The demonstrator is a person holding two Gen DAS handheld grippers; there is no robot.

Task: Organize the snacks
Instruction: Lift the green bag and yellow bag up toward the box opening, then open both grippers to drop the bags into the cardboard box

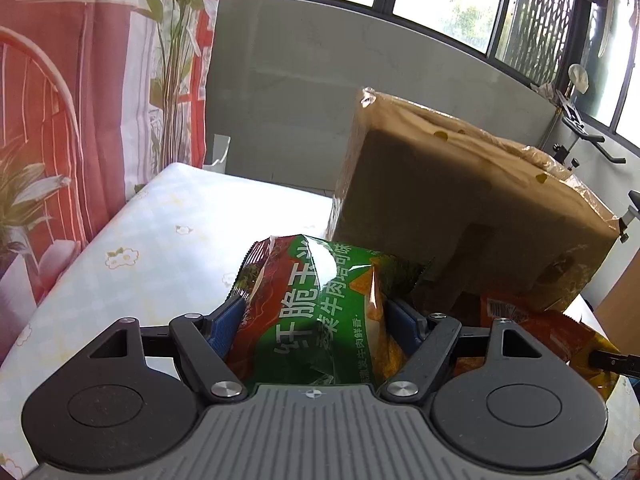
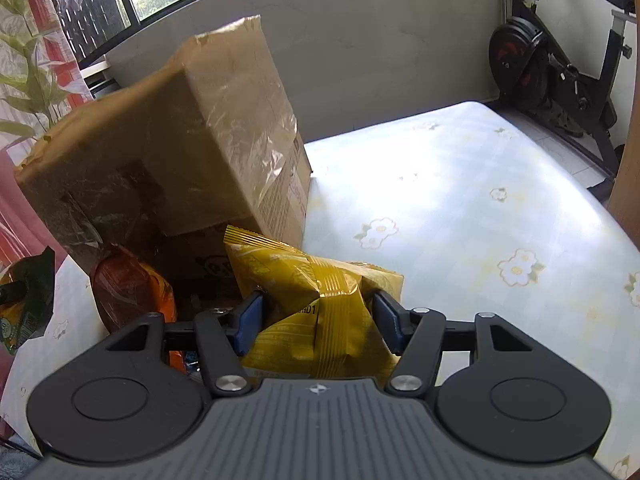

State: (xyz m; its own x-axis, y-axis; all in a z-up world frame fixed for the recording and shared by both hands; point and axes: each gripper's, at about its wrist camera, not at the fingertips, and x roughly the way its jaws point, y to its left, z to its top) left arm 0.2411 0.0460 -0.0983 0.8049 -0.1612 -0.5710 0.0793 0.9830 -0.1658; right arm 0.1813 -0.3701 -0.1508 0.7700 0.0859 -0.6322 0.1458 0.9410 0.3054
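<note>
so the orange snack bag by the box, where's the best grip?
Probably its rounded upper end, from above on the side away from the cardboard box. The orange bag leans against the tilted box, so that side is blocked. Both grippers are full: left on the green bag, right on the yellow bag.

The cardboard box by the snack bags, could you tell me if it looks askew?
Yes. The cardboard box sits tilted, not flat on the table; one end is raised, apparently propped over the orange bag.
</note>
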